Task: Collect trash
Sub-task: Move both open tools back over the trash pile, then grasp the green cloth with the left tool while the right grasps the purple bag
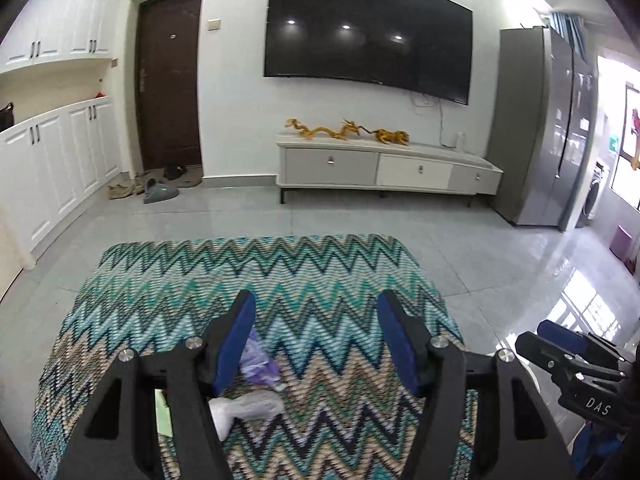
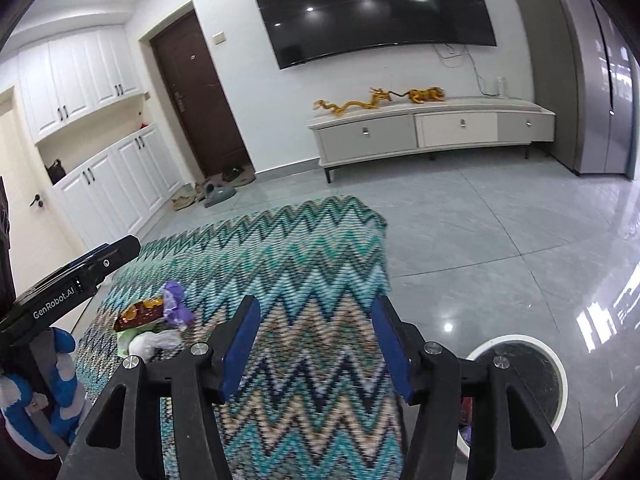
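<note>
Trash lies on a table under a zigzag teal cloth. It includes a purple wrapper, a clear plastic bag, a brown-orange wrapper and a pale green piece. My left gripper is open, its left finger over the purple wrapper, holding nothing. My right gripper is open and empty above the cloth, right of the trash. A white round trash bin with a dark liner stands on the floor at the table's right.
A grey TV cabinet with golden dragon figures stands against the far wall under a large TV. A dark door, shoes, white cupboards at left, a grey fridge at right.
</note>
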The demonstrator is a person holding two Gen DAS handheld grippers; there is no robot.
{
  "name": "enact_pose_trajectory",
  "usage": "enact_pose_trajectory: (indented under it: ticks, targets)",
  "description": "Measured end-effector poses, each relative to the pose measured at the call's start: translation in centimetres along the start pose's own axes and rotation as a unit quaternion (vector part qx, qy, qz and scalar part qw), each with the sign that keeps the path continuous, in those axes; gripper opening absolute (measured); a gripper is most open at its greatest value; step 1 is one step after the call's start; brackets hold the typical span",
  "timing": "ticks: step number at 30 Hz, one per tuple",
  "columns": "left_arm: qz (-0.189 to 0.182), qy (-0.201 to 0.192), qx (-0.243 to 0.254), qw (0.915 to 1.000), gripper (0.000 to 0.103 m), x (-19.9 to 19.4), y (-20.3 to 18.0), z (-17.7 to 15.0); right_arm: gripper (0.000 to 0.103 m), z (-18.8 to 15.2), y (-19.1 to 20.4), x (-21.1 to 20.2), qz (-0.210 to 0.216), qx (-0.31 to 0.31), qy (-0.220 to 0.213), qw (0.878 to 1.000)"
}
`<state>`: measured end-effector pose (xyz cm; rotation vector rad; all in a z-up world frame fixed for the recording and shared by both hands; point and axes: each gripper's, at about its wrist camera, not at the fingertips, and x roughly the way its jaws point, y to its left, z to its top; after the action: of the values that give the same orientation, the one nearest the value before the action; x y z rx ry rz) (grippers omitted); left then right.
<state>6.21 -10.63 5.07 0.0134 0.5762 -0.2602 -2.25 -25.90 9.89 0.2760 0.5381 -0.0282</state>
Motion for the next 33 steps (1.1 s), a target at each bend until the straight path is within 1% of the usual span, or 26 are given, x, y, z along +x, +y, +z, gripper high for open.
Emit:
enact_pose_trajectory:
  ticks: [12,23,29,33]
  targets:
    - [0.012,-0.012,-0.044,0.9989,0.061,-2.6,5.4,-1.2,0.057,0.2,5.8,0.5,0.012,-0.046,0.011,0.999]
    - [0.048,-0.054,-0.073,0.9946,0.061,-6.4,9.9,-2.6,0.063,0.0,10.8,0.4,0.030,-0.092,0.008,0.995]
    - [0.056,-0.043,-0.085,0.9939,0.061,-7.8,12.2,-3.6,0.064,-0.5,13.2,0.0,0.043,-0.114,0.006,0.993]
    - [0.069,-0.037,-0.093,0.9926,0.061,-8.3,13.7,-4.3,0.065,-0.9,14.5,0.0,0.053,-0.125,0.008,0.991]
